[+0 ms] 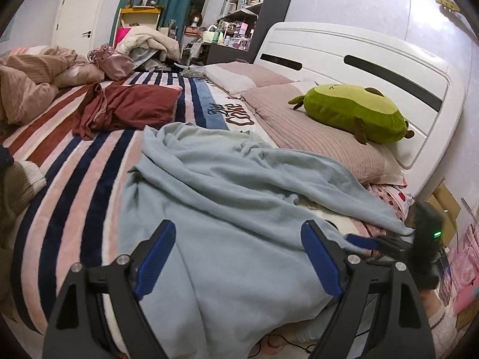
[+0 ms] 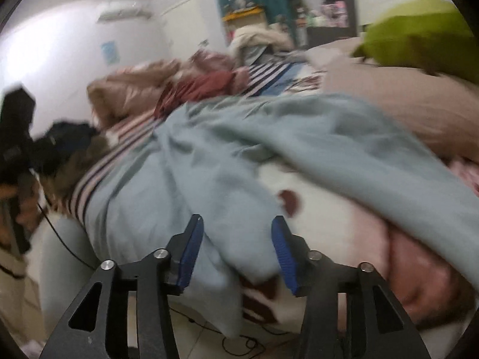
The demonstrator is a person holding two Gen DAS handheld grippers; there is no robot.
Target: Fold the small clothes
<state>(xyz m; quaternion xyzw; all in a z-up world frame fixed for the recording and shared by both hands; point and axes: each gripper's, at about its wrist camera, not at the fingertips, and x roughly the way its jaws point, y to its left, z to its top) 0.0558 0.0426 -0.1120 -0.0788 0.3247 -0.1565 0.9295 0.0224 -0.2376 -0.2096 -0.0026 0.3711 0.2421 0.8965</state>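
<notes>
A light blue garment (image 1: 227, 197) lies spread and creased on the striped bed cover, its near edge hanging over the bed's front edge. My left gripper (image 1: 238, 257) is open above that near edge, one finger on each side of the cloth, holding nothing. In the blurred right wrist view the same garment (image 2: 239, 155) lies ahead. My right gripper (image 2: 238, 251) is open over its hanging corner, holding nothing. The right gripper also shows in the left wrist view (image 1: 386, 240), at the garment's right edge.
A dark red garment (image 1: 125, 107) lies crumpled further back on the striped cover (image 1: 74, 179). A green avocado plush (image 1: 353, 113) rests on pink pillows (image 1: 323, 137) by the white headboard (image 1: 374, 59). Beige bedding (image 1: 27, 83) is piled at the left. Cables lie on the floor below.
</notes>
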